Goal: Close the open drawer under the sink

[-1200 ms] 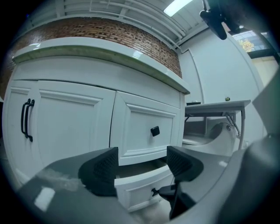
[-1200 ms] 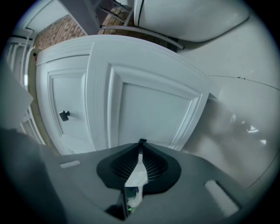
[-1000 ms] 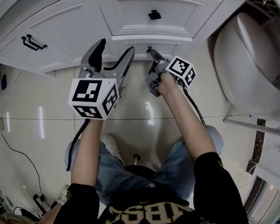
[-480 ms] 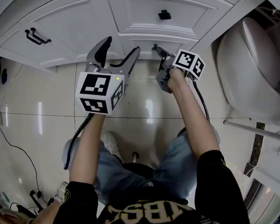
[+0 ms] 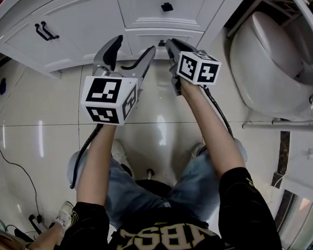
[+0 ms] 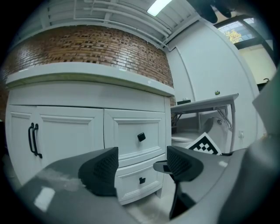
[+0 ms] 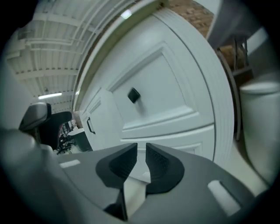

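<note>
A: Biggest first?

B: Glossy pale tiled floor, spreading under everything in the head view. Then a white cabinet along the top edge, with a white toilet just beside it on the right.

A: And below?

B: Legs in blue jeans, with two bare forearms reaching up toward the cabinet.

A: On the cabinet front?

B: At the left, a door with a black bar handle. To its right, an upper drawer with a black knob. Directly beneath sits the lower drawer, lowest on the cabinet and close to the floor. Looks about level with the upper front from the left gripper view; hard to say whether fully pushed in.

A: Grippers?

B: Left gripper hangs short of the cabinet and points at the drawers. Jaws spread wide, holding nothing. Right gripper reaches further forward, tip right at the lower drawer's front. Touching or just off it, cannot tell. Jaws drawn nearly together, leaving only a thin slit and pinching nothing.

A: Smallest?

B: The lower drawer's little black knob, just beside the right gripper's tip.
</note>
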The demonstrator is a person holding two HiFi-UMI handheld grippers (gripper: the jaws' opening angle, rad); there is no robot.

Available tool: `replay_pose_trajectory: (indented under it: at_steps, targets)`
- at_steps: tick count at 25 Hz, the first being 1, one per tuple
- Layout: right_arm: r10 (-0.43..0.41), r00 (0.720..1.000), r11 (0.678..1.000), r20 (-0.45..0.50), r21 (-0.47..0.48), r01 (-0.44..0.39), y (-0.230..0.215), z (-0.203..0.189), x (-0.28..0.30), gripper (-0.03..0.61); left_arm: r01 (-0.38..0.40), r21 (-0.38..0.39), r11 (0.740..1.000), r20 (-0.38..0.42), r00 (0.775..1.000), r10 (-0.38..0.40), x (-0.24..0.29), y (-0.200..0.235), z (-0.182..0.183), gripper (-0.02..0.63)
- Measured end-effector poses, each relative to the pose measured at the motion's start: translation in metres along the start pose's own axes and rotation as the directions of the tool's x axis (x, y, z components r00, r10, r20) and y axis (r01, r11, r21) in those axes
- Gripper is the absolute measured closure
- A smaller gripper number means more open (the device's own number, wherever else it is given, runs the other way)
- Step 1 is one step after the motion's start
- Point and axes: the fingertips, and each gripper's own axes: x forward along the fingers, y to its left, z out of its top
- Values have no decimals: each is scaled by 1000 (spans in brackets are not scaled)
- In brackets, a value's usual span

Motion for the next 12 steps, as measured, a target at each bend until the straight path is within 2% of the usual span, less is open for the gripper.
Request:
replay_pose_trajectory:
  at_steps: [2,5,7,9,12]
  targets:
    - [29,997,992,72,-121,-20,25,22,-24,512,-2,-3,1000,34,999,2,-18,-16,13,265]
    - [99,978,969,185,-240,-53,68,48,-63,426,-9,19,1000,91,996,7,-50,-38,30,265]
    - [105,961,963,254,-266,-35,87,56,-93,371,-17,32,999,128,992,13,-68,-48,40,265]
    - [73,952,969,298,-249,3,96,51,-127,339,-28,24,999,158,987,24,-85,-56,47,265]
    - [46,960,964,275,-263,29,111,34,-174,308,-35,8,999,188,982,33,-111,-70,52,267]
